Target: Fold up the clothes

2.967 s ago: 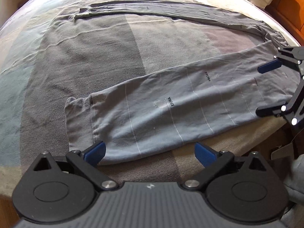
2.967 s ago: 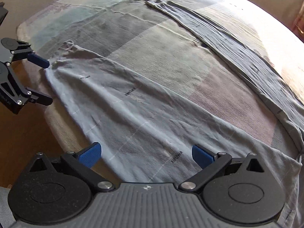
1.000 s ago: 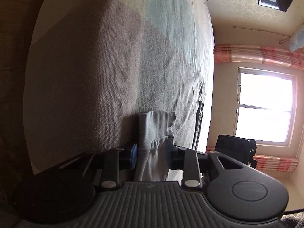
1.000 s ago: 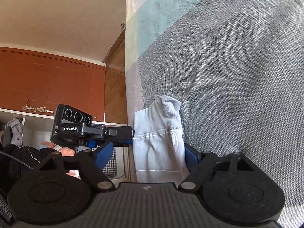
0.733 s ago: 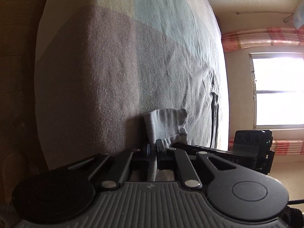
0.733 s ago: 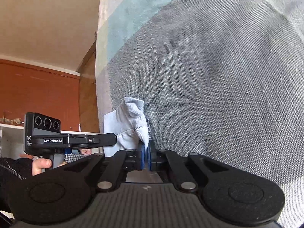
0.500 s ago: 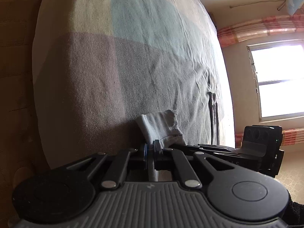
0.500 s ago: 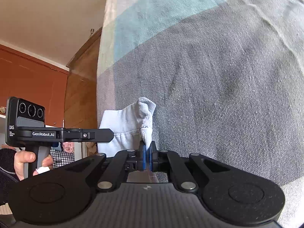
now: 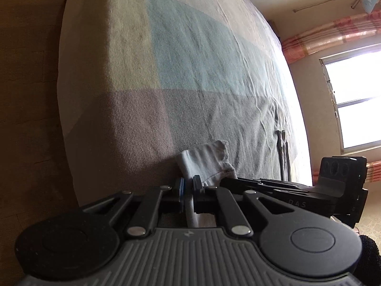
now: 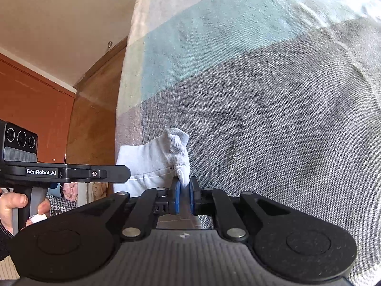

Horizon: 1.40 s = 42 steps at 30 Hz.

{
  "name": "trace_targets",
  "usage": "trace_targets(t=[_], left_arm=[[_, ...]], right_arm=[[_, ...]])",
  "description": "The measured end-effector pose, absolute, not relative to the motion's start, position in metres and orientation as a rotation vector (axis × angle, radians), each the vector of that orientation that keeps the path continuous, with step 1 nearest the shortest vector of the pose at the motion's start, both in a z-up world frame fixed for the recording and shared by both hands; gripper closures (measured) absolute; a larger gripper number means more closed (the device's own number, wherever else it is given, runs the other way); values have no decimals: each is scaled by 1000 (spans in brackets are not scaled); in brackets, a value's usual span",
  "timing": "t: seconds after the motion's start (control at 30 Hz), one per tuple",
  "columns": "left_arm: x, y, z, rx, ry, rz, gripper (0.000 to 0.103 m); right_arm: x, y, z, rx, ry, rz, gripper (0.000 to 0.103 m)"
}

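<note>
Both grippers are clamped on the cuff end of the light grey garment (image 10: pixel 152 159), at the near edge of the bed (image 10: pixel 273 109).

Left gripper (image 9: pixel 188 187): fingers nearly together, only a thin layer of cuff fabric between the blue pads. Right gripper (image 10: pixel 183 196): same, pads pinched on a bunched fold of the ribbed cuff. The two sit just beside each other on the same hem, the left unit's body crossing the right wrist view at left. Likely reason: two grips on one edge keep it straight so it can be carried over the rest of the garment as a fold.

Versus 3 s ago: then both were wide open above the garment, which lay flat, one at each end. At 1 s ago the jaws straddled the cuff, still open. By 0.7 s ago they had closed. Since 0.5 s ago the grip is unchanged; the cameras have tilted slightly, showing more of the striped bedspread (image 9: pixel 190 54).

A dark strip (image 9: pixel 282 147) lies on the far side of the bed.
</note>
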<state>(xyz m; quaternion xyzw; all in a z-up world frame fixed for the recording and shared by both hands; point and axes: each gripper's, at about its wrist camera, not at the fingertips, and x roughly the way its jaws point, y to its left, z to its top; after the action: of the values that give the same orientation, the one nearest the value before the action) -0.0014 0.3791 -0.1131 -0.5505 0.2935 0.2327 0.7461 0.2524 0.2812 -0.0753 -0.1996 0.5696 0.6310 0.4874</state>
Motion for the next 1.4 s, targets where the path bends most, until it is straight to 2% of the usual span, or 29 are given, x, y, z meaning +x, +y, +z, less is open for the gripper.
trace_targets(t=[0.03, 0.07, 0.1, 0.17, 0.23, 0.4, 0.57, 0.8, 0.83, 0.87, 0.9, 1.1, 1.4], left_arm=[[-1, 381, -106, -1158, 656, 522, 96], [-2, 384, -100, -1111, 669, 535, 93], [-2, 386, -93, -1063, 682, 547, 91], [1, 389, -79, -956, 715, 560, 85], [21, 376, -64, -783, 786, 498, 83], [82, 298, -57, -348, 930, 262, 73], [99, 222, -74, -95, 975, 109, 71], [99, 207, -79, -36, 1074, 118, 65], [102, 207, -77, -29, 1098, 127, 65], [107, 206, -74, -20, 1124, 137, 66], [112, 203, -71, -6, 1140, 141, 66], [149, 129, -43, 123, 1080, -67, 59], [181, -34, -50, 284, 1013, -534, 58]], right_arm=[[253, 276, -68, -452, 1370, 1522, 78], [258, 267, -60, -417, 1343, 1508, 62], [262, 258, -51, -382, 1316, 1494, 52], [273, 236, -36, -363, 1266, 1446, 50], [284, 209, -18, -364, 1211, 1379, 47], [271, 95, -2, -399, 1161, 1109, 35], [226, -6, -41, -456, 1188, 801, 35], [210, -92, -84, -251, 1157, 499, 34], [215, -94, -87, -226, 1132, 497, 33], [220, -95, -89, -201, 1107, 495, 28], [226, -92, -90, -185, 1108, 506, 22], [200, -129, -59, -170, 1039, 560, 23], [121, -301, -61, -6, 1143, 144, 23]])
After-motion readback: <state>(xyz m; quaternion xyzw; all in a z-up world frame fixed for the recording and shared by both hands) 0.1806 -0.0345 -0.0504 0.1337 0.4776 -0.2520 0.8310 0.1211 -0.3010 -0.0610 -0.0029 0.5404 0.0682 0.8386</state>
